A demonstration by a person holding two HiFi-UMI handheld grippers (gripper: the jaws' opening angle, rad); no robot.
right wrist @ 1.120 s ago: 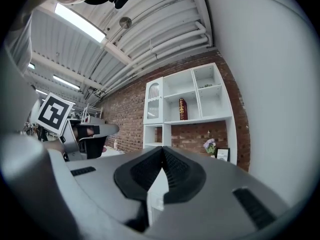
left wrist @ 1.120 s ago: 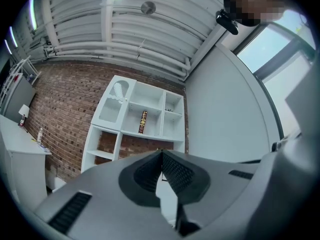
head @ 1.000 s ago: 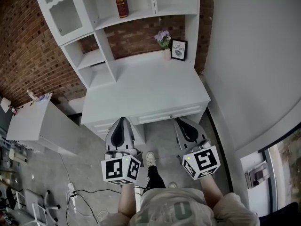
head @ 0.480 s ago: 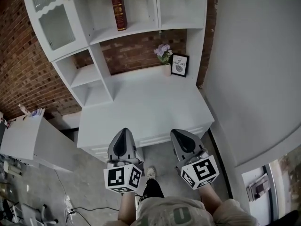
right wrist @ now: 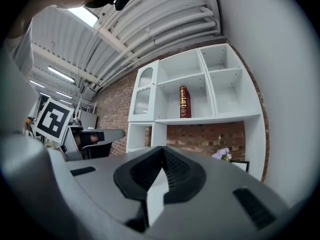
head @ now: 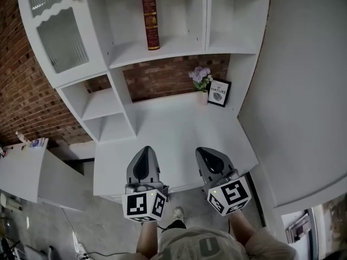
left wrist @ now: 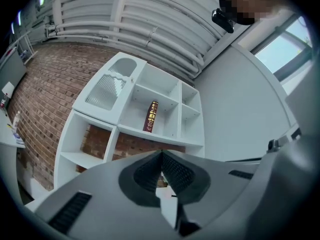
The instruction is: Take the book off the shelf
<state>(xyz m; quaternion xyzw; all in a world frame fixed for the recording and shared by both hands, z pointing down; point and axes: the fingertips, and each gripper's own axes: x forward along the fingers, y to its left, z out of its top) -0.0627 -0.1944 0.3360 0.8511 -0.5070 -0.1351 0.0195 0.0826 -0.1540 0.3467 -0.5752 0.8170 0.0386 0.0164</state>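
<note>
**ITEM:** book [head: 150, 19]. 1 hardback, dark red, gilt on spine.

**LOC:** upper middle bay of the white shelf unit [head: 162, 52]. It stands upright, spine out, w/ nothing touching either side. It is well above and beyond both my tools.

**HANDLING (my est.):** stiff boards, moderate weight. Cover prob. smooth, so it could slip. Not fragile, but it stands alone, so a push on the spine would likely tip it back.

**TAKE HOLD:** pinch across the spine approx. mid-height, 1 pad on each cover. Free room on both sides lets the jaws in.

**TOOLS:**
- My L gripper [head: 143, 155]: jaws pressed together, nothing betw. them.
- My R gripper [head: 206, 155]: same, closed & empty.
- Both sit low, by the front edge of the desk [head: 173, 129]. I must spread 1 before reaching.

**EDGES:**
- Shelf lip in front of the book.
- Upright divider [head: 205, 15] to its right.
- Bay wall to its left, w/ glass-door cupboard [head: 54, 31] beyond.

**ROOM:**
- Desk is bare in the middle.
- Flower vase [head: 201, 81] & framed print [head: 218, 92] stand at back R, under the shelf. Keep clear of them going up.
- Wall [head: 303, 91] is close on R, so I judge centre or L approach best.
</note>
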